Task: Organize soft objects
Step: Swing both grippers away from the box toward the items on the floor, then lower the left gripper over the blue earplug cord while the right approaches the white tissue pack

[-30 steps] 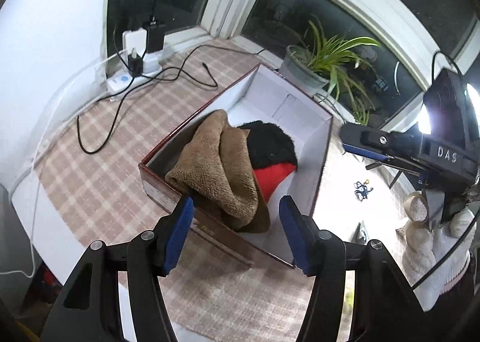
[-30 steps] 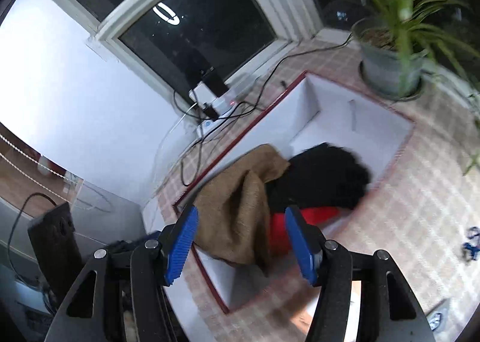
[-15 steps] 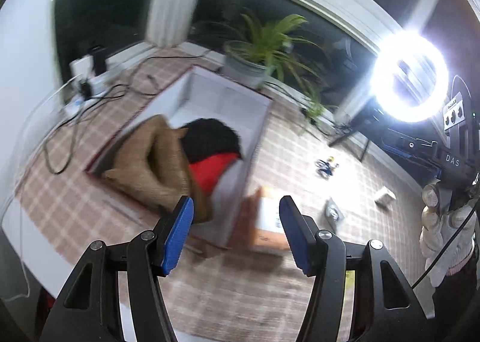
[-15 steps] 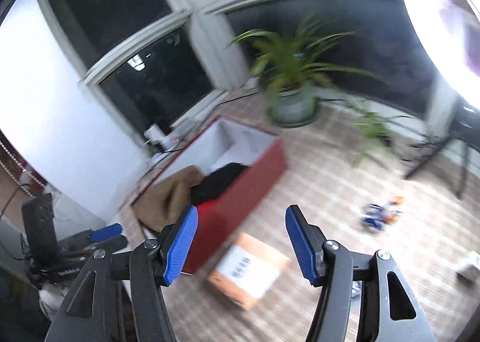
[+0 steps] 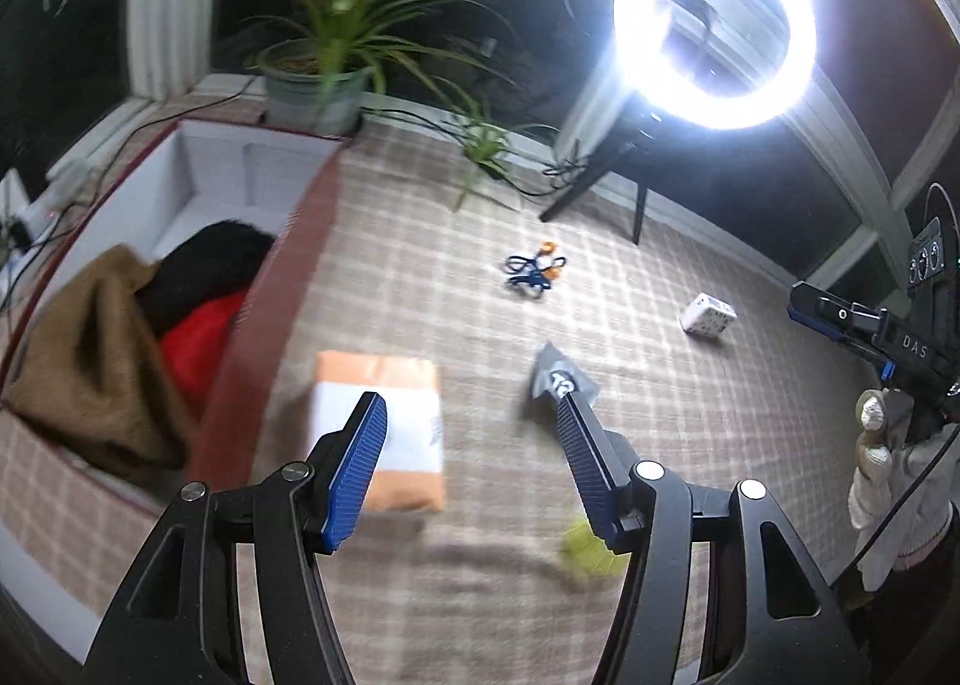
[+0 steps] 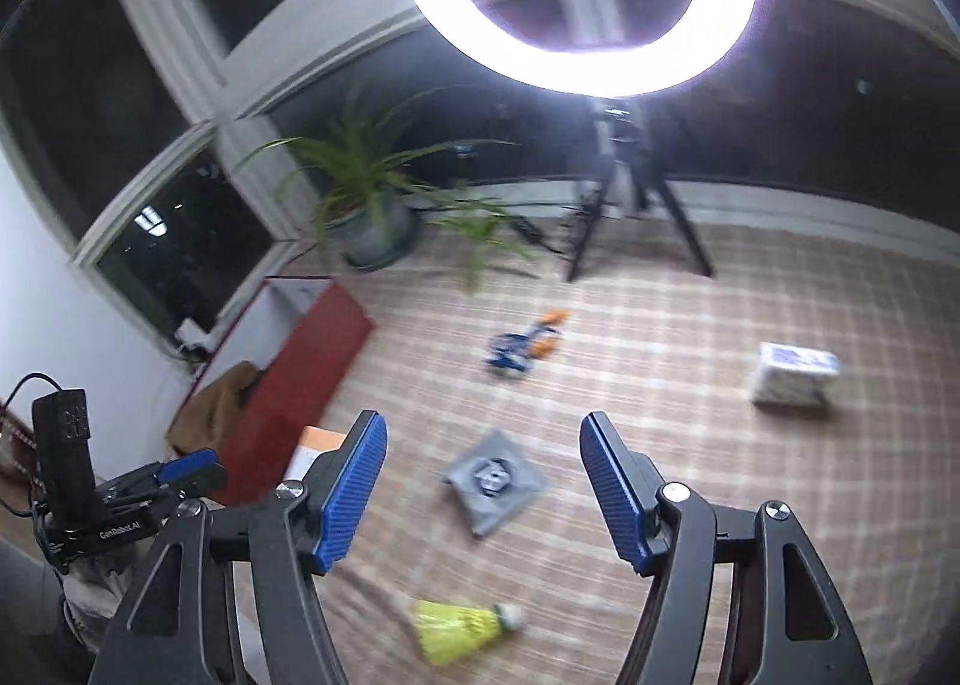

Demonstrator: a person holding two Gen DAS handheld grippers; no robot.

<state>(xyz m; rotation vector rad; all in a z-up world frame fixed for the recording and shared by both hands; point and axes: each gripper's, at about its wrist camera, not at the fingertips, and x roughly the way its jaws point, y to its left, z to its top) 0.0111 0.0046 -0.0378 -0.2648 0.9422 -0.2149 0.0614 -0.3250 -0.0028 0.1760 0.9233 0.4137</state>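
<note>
Both pairs of blue pads stand apart with nothing between them: the right gripper has just been spreading its jaws and holds nothing, while the left gripper hangs just as empty, jaws parted. Out from the right pads, the grey pouch lies flat on the checked rug dead centre between the fingers, and a yellow shuttlecock sits at six o'clock, close under the camera. At twelve o'clock, a blue and orange tangle, too blurred to identify; at two o'clock a white patterned block, well apart. From the left gripper, the orange and white parcel sits behind the left pad, just beside the red-walled box at nine o'clock, where the brown cloth, a black fuzzy item and a red one already rest. This looks like the hunt for the next soft piece, and the grey pouch seems the likeliest target. The next move calls for lowering the right gripper over it and closing on a raised fold, since a flat lie gives the pads little to bite. Whether the pouch is truly soft, I can't tell.
</note>
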